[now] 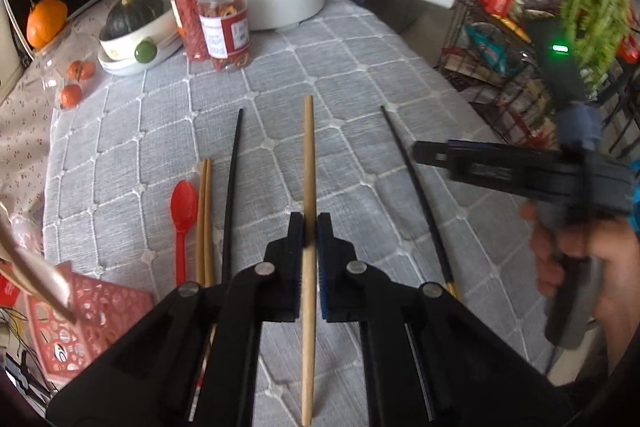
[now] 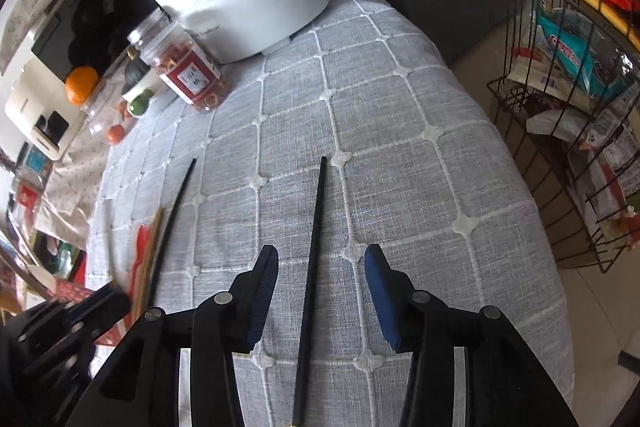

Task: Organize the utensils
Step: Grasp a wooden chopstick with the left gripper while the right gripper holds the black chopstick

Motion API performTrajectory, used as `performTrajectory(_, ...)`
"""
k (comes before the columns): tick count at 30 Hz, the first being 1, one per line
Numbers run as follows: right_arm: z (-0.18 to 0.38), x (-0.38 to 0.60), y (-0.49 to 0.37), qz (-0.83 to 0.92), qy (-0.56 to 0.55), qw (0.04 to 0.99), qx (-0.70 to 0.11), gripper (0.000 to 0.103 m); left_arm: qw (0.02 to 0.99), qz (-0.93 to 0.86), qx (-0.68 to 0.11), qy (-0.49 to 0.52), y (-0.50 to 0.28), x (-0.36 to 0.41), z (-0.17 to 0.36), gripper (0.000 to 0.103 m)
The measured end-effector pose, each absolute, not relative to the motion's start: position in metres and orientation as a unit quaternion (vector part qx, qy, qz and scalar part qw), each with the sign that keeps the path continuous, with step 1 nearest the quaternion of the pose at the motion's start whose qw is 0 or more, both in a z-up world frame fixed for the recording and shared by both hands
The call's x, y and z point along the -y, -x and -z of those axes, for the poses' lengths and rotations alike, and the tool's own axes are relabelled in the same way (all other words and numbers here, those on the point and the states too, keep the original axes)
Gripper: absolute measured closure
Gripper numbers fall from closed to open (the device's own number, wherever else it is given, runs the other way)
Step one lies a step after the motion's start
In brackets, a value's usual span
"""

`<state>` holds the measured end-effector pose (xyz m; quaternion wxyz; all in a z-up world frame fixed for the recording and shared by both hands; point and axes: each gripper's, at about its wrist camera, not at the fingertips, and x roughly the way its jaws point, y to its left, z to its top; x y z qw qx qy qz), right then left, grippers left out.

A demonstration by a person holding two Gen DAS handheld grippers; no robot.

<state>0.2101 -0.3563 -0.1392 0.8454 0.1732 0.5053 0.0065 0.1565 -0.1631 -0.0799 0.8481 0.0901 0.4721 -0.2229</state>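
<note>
Left gripper (image 1: pixel 311 227) fingers clamp the wooden chopstick (image 1: pixel 308 163); right gripper (image 2: pixel 321 269) fingers spread astride a black chopstick (image 2: pixel 316 227), its tail cropped.

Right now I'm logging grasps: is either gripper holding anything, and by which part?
The left gripper pinches the wooden chopstick around its middle. The right gripper is open over a black chopstick.

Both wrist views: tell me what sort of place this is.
Most likely a home kitchen or dining corner. A white electric pot stands on a gray quilted tablecloth beside jars of dried food, and a wire rack of snack packets stands next to the table.
</note>
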Motion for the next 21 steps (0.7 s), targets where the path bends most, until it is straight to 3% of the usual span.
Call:
performTrajectory(7, 0.159, 0.324, -0.224, 0.031, -0.063, 0.844, -0.531, 0.065, 0.854, 0.235, -0.455, -0.086, -0.138, 0.149, 0.068, 0.096)
performTrajectory(10, 0.16, 0.31, -0.221, 0.044, -0.001, 0.847, -0.529, 0.078, 0.862, 0.228, -0.445, -0.088, -0.131, 0.14, 0.067, 0.095)
performTrajectory(11, 0.16, 0.31, -0.22, 0.041, 0.001, 0.847, -0.53, 0.095, 0.864, 0.225, -0.443, -0.085, -0.13, 0.136, 0.065, 0.095)
performTrajectory(17, 0.152, 0.321, -0.207, 0.02, -0.044, 0.843, -0.535, 0.097, 0.874, 0.223, -0.426, -0.071, -0.116, 0.121, 0.052, 0.096)
performTrajectory(21, 0.114, 0.328, -0.185, 0.007, -0.081, 0.867, -0.491, 0.097, 0.883, 0.228, -0.403, -0.073, -0.101, 0.111, 0.042, 0.096)
